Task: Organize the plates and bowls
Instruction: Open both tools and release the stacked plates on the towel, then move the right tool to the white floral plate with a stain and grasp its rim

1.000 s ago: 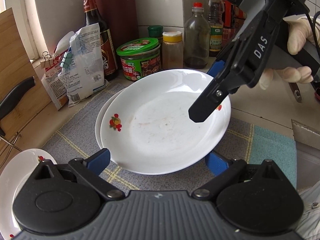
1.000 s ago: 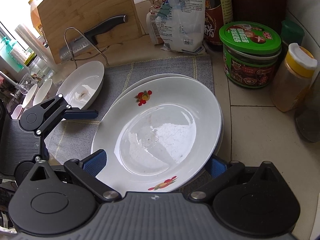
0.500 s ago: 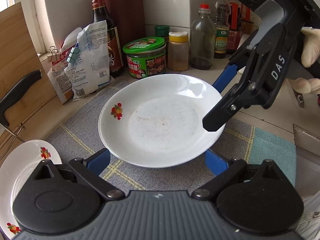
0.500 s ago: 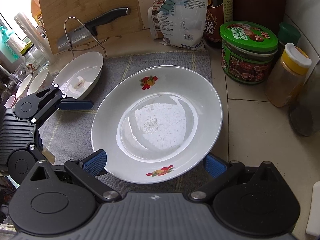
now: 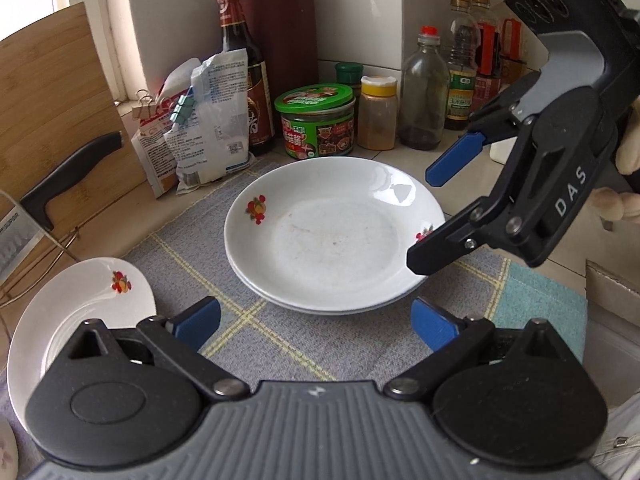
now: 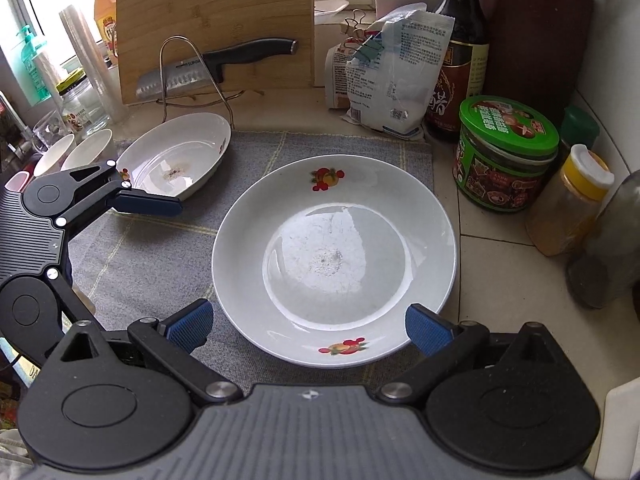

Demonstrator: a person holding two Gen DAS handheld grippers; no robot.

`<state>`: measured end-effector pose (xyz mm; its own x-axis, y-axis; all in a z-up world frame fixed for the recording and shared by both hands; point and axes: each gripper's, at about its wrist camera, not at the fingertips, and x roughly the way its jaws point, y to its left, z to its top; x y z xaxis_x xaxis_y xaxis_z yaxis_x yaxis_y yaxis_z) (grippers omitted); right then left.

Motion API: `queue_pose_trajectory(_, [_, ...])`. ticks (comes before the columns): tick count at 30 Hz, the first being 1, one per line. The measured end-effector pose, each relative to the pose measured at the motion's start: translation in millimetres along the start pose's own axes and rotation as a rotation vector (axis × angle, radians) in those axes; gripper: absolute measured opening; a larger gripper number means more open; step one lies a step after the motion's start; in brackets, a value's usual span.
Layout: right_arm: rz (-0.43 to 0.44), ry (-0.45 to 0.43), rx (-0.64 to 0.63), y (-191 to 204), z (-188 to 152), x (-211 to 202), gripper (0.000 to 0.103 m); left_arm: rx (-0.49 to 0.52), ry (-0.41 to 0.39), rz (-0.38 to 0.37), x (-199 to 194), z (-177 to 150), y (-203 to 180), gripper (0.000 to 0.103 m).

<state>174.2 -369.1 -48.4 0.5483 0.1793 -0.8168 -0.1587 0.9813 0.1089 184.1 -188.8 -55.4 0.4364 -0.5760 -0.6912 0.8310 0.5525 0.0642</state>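
Two white flower-print plates (image 5: 336,240) lie stacked flat on a grey checked mat (image 5: 280,344); the right wrist view shows the top plate (image 6: 334,260). My left gripper (image 5: 316,324) is open, just short of the stack's near rim and touching nothing. My right gripper (image 5: 438,212) hangs open over the stack's right rim, clear of it, and is seen from its own camera too (image 6: 310,328). Another plate (image 5: 72,320) lies at the mat's left end, oval in the right wrist view (image 6: 176,156). Two small white bowls (image 6: 76,152) stand beyond it.
Behind the stack stand a green-lidded jar (image 5: 316,124), a yellow-capped spice jar (image 5: 378,116), bottles (image 5: 424,92), a soy bottle (image 5: 240,60) and clipped bags (image 5: 208,120). A knife (image 6: 216,66) rests on a wire rack against the cutting board (image 6: 216,12). A gloved hand (image 5: 628,148) holds the right gripper.
The top plate, tilted over the lower one a second ago, now lies flat on it. Both grippers have drawn back from the stack, and the right one has risen.
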Motion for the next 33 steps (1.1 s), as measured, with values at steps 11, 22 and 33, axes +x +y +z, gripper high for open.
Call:
queue_pose_trajectory(11, [0.130,-0.027,-0.095,33,10,10,0.103,-0.305,0.026,0.218,-43,-36,21,0.101])
queue_pose_trajectory(22, [0.193,-0.059,-0.192,74,35,29,0.103,-0.397,0.056,0.346,-65,-74,49,0.101])
queue_pose_trajectory(33, [0.105,-0.054,-0.202,108,49,39,0.103,-0.402,0.082,0.372,-41,-97,75,0.101])
